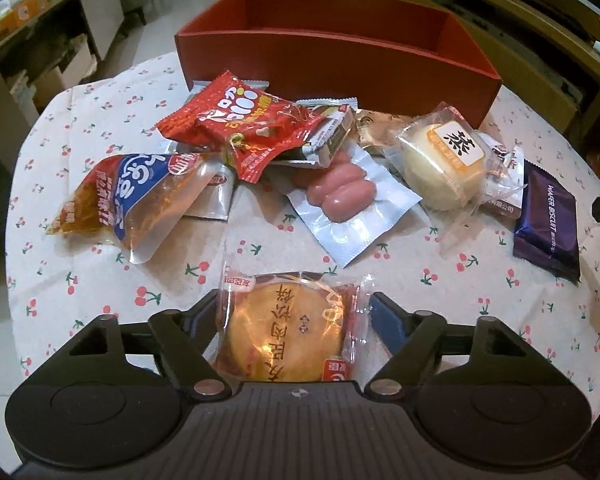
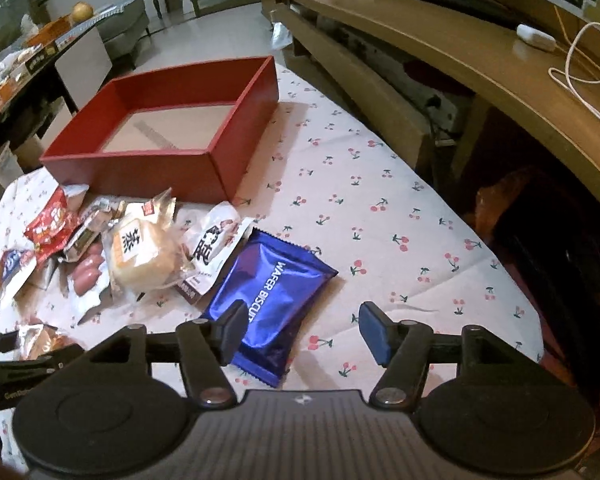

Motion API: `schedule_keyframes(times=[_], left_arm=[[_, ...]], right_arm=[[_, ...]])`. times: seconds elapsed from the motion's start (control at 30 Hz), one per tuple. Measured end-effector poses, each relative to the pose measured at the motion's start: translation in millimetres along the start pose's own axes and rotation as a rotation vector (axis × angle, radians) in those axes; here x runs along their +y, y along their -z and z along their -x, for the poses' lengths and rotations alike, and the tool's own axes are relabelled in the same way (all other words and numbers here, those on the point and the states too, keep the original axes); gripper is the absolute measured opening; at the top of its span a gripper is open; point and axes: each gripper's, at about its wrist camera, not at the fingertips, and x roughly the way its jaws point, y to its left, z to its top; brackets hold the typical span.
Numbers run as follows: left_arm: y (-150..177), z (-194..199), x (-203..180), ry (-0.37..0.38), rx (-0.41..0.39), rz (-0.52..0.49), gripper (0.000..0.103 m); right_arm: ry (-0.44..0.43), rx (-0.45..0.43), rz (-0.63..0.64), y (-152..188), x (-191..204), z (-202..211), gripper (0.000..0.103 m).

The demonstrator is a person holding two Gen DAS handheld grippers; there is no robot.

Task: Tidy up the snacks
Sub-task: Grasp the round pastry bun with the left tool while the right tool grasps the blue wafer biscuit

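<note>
A red open box [image 1: 340, 60] stands at the far side of the cherry-print tablecloth, also in the right wrist view [image 2: 148, 168]; it looks empty. Snacks lie in front of it: a red chip bag [image 1: 252, 124], sausages [image 1: 340, 192], a steamed cake [image 1: 444, 160], an orange-blue packet [image 1: 132, 196] and a purple wafer biscuit [image 1: 548, 220]. My left gripper [image 1: 292, 320] has its jaws on both sides of a round wrapped pastry [image 1: 288, 332]; I cannot tell whether they grip it. My right gripper [image 2: 304, 330] is open over the wafer biscuit [image 2: 272, 296].
A wooden TV stand [image 2: 420, 52] with cables runs along the right. A side table [image 2: 40, 48] with boxes is at far left. The tablecloth's right edge [image 2: 536, 320] drops to the dark floor.
</note>
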Motion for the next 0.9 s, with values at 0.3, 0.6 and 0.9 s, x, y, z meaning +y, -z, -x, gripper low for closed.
schedule_keyframes(times=[0.3, 0.6, 0.9], left_arm=[[1.0, 6.9, 2.9, 0.007, -0.018, 0.017, 0.074], [-1.5, 6.9, 5.2, 0.029, -0.024, 0.038, 0.068], [-1.3, 7.8, 14.4, 0.053, -0.003, 0.076, 0.071]], right_arm=[[-0.089, 0.136, -0.125, -13.0, 2.1, -36.4, 0.073], [0.018, 0.134, -0.038, -13.0, 33.1, -65.5, 0.073], [0.018, 0.092, 0.003, -0.2, 22.6, -48.0, 0.053]])
